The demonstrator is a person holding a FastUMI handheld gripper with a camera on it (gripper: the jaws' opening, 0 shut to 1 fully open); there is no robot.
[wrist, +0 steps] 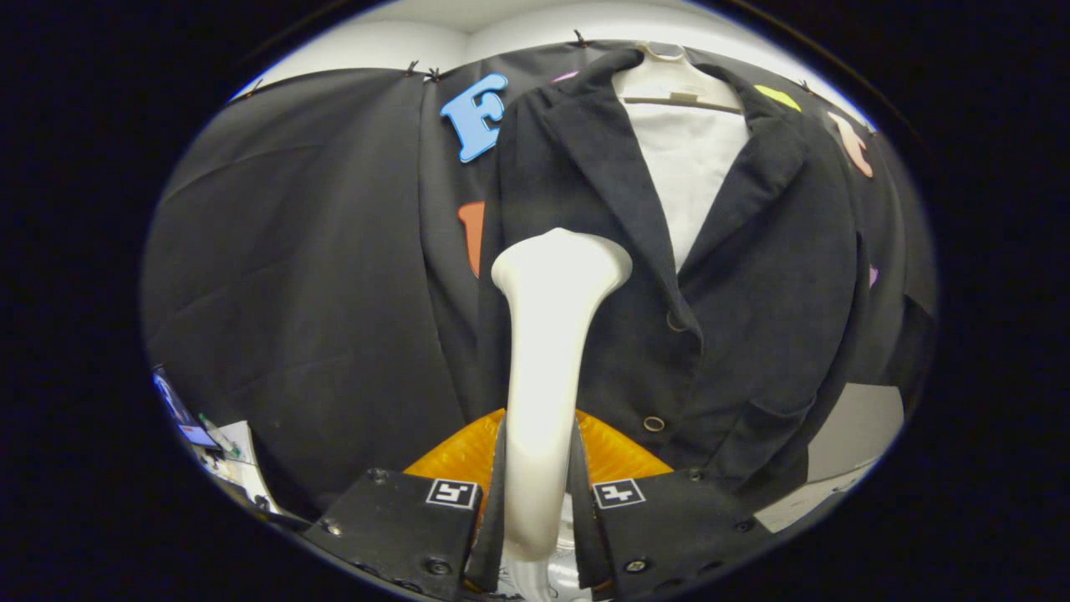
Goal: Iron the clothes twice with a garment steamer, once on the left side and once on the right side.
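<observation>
You have the booth's black cloth wall (318, 251) hanging in loose folds, pinned by small clips (433, 75) along its top edge against a white wall (393, 38). Low down beside the cloth sits a clutter of papers (238, 456) and a small blue-lit screen (196, 433).

The gripper (539, 493) has its jaws closed on the white garment steamer (547, 368), one on each side of its handle. The steamer's flared head lies against the front panel of a dark jacket (752, 284) on a hanger (677, 84), beside the lapel. A white shirt (690, 176) shows between the lapels, two buttons below.
</observation>
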